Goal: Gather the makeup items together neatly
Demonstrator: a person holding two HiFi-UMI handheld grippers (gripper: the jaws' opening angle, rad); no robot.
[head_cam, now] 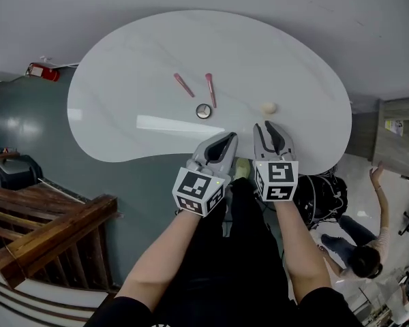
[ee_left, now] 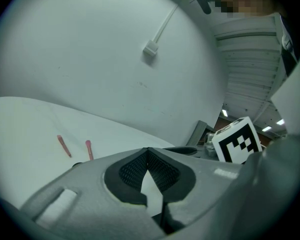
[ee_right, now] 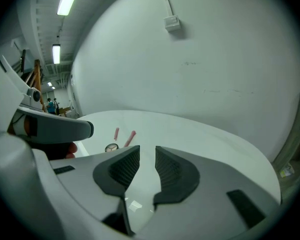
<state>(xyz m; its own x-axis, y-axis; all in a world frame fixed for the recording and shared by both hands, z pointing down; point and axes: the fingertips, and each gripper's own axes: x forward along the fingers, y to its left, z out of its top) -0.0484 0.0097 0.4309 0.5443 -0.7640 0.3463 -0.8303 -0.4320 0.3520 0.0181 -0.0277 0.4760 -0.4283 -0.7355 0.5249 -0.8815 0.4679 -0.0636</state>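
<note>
In the head view, a slanted pink brush (head_cam: 184, 85), a straighter pink brush (head_cam: 210, 90), a round compact (head_cam: 203, 111) and a beige sponge (head_cam: 268, 107) lie spread on the tabletop (head_cam: 123, 94). The sponge is just ahead of my right gripper (head_cam: 268, 125), and the compact is ahead-left of my left gripper (head_cam: 230, 137). In the left gripper view, its fingers (ee_left: 135, 170) meet at the tips and hold nothing. In the right gripper view, the fingers (ee_right: 124, 165) stand partly apart and empty, with both brushes running lengthwise away from them.

A white kidney-shaped table (head_cam: 123, 80) fills the middle. Just off its left edge lies a red cylinder (head_cam: 42, 71), and wooden stair rails (head_cam: 51, 230) stand off its near-left edge. Beyond its right edge are a black bag (head_cam: 322, 195) and a seated person (head_cam: 351, 240). A small white box (ee_right: 172, 23) with a cable sits on the wall.
</note>
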